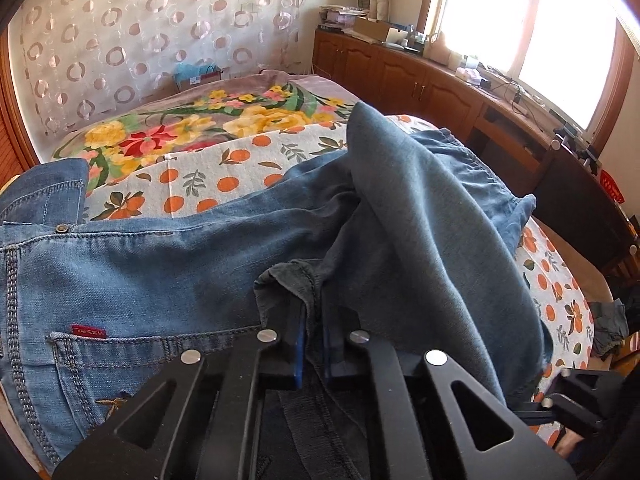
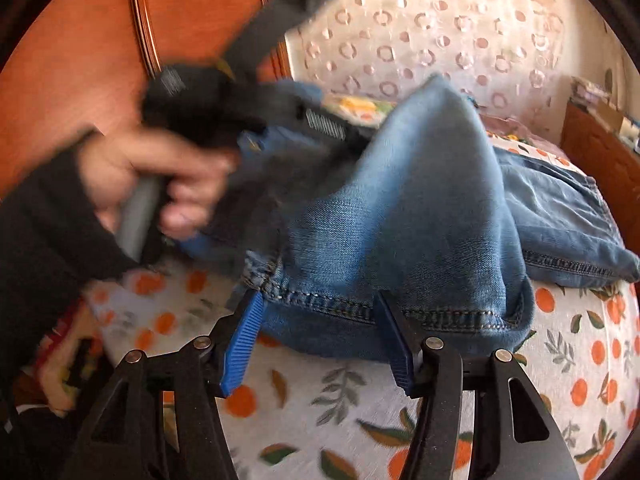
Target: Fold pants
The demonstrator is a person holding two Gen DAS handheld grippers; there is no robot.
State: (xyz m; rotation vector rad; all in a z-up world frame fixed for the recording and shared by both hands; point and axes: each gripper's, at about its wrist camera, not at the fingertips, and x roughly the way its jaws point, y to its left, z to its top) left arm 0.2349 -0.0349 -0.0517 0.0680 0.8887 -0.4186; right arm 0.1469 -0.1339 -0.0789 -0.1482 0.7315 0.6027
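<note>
Bed (image 1: pixel 248 160) under orange-print sheet (image 2: pixel 580 332); blue jeans (image 1: pixel 160 272) lie on it.

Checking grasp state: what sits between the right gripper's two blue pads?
In the right wrist view, the stitched hem of the jeans spans the gap between the open right gripper's pads, above the orange-print sheet.
</note>
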